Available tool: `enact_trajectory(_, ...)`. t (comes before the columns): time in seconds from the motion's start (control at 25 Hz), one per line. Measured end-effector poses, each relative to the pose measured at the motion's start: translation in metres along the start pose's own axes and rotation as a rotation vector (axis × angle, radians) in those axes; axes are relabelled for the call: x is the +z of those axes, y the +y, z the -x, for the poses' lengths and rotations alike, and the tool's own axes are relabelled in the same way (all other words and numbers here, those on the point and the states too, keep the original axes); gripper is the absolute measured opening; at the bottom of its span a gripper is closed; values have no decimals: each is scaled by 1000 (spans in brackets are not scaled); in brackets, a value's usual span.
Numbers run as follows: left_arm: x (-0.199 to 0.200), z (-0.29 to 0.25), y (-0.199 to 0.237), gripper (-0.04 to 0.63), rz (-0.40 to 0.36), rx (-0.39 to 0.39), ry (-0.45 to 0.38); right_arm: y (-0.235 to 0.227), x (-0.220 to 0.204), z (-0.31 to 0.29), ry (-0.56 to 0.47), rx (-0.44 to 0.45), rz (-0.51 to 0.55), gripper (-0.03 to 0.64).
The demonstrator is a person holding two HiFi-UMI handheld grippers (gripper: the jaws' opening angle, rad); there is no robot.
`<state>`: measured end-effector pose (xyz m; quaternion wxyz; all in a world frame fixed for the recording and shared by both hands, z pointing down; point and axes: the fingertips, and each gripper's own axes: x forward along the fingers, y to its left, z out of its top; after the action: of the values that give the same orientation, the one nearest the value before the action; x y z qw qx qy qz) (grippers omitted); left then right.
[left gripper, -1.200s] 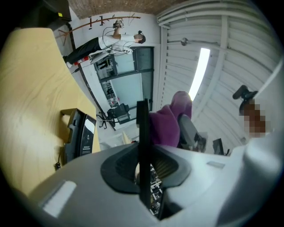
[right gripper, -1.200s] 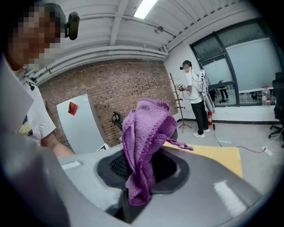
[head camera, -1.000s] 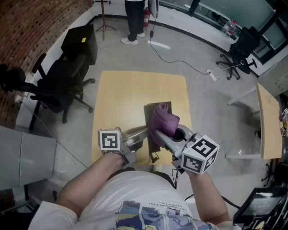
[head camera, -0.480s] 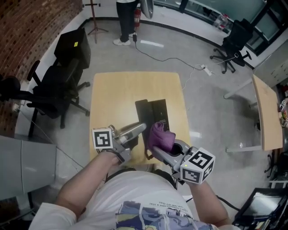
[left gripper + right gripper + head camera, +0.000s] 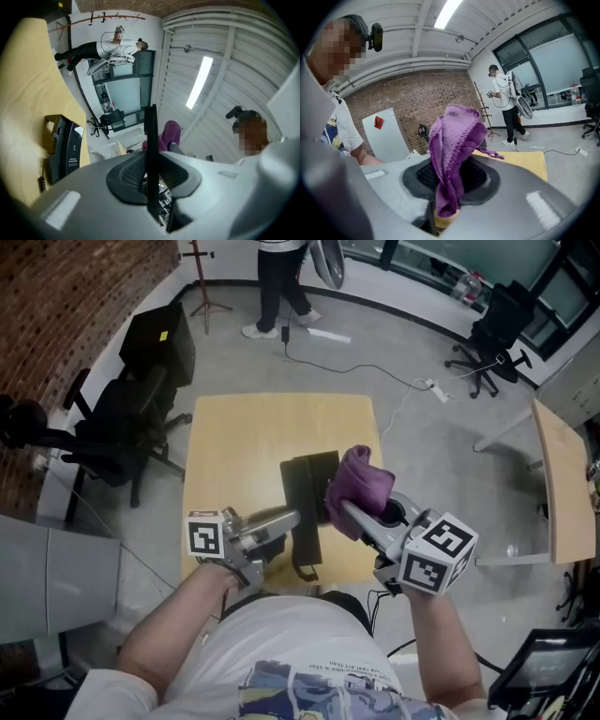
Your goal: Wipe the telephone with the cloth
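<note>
The right gripper [image 5: 345,510] has carried the purple cloth [image 5: 361,486] from the telephone's near end up along its right side.

The right gripper's jaws are clamped on the cloth, which bunches up above them and hangs over the right edge of the telephone [image 5: 305,493]; no view shows whether it presses on the casing. The black telephone lies flat and lengthwise on the wooden table [image 5: 244,437], with its cord [image 5: 305,568] trailing from the end nearest the person. The left gripper [image 5: 292,516] has its jaws fully together with nothing between them, its tip at the telephone's left edge, across from the cloth. Well beyond the telephone's far end, another person [image 5: 281,282] stands on the floor.
</note>
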<state>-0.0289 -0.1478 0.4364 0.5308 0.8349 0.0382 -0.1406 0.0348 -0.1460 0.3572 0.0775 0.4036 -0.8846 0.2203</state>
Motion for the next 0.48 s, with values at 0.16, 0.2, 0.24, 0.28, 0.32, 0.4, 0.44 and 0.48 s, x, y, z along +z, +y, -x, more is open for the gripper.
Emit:
enact_trajectory(0.16,-13,-11,-8,81,0,-32,7,-5,13,-7,-31,67,-14,89)
enact_trajectory(0.2,-17,-13,-11,81,2,-45,6,-5,15,-7,-34,87,-25,89)
enact_trajectory(0.24,-20,-15,-13,81,3,-56,3,-4,15,-7,-35,108,-39,91)
enact_trajectory(0.28,-22,-18,-15,81,3,-64,-1,-3,15,-6,-35,130,-55,91)
enact_trajectory(0.32,-24,-19,-16,81,4,-68,-8,-2,13,-4,-33,151,-71,91)
enact_trajectory(0.4,-27,-21,-16,81,4,-65,-23,1,6,1,-21,189,-92,91)
enact_trajectory(0.44,-27,-22,-15,81,3,-62,-32,2,2,3,-13,207,-98,89)
enact_trajectory(0.48,-27,-22,-15,81,0,-60,-42,3,-2,5,-3,224,-103,91)
